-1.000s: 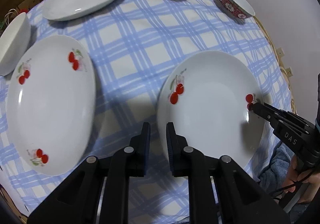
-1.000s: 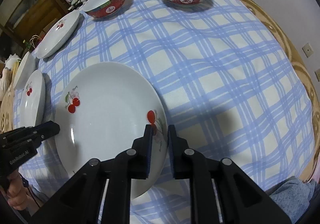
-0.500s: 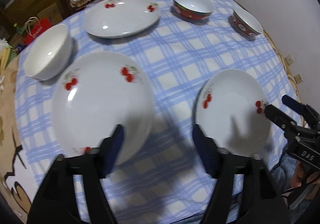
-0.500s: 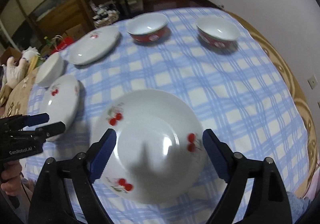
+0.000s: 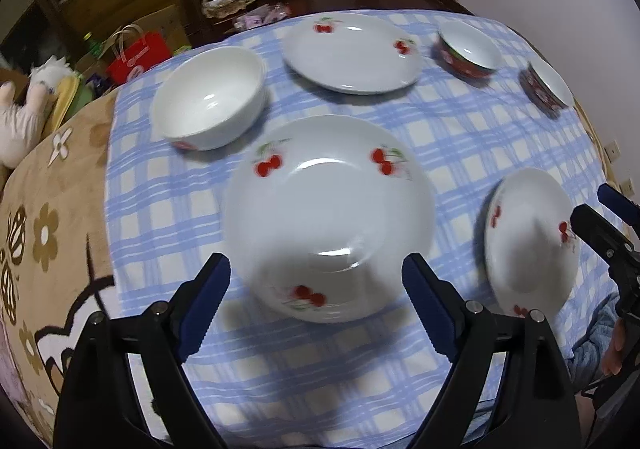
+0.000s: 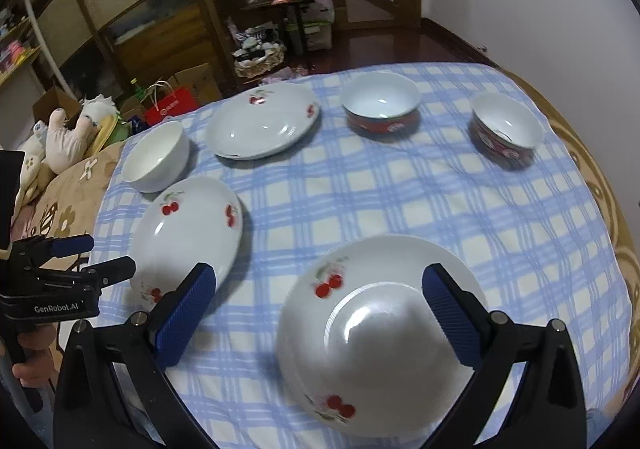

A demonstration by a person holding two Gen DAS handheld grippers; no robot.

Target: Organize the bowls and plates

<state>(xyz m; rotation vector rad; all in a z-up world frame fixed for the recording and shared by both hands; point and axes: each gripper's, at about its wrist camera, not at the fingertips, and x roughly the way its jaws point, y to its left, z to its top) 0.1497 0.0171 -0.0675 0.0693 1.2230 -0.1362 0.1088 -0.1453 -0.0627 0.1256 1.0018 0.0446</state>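
- Tablecloth (image 6: 400,201): soft blue-and-white check, covering the table.
- Cherry-print plates: three glossy white round ones, all empty, at near right (image 6: 380,337), near left (image 6: 188,233) and far side (image 6: 264,121).
- Bowls: one plain white (image 6: 156,157), two red-sided (image 6: 382,109) (image 6: 506,131), all empty.
- Left gripper (image 5: 316,297) and right gripper (image 6: 316,313): jaws have just been opening, now wide, gripping nothing.

White cherry-print plates (image 5: 328,217) lie on blue-checked tablecloth (image 6: 400,189).
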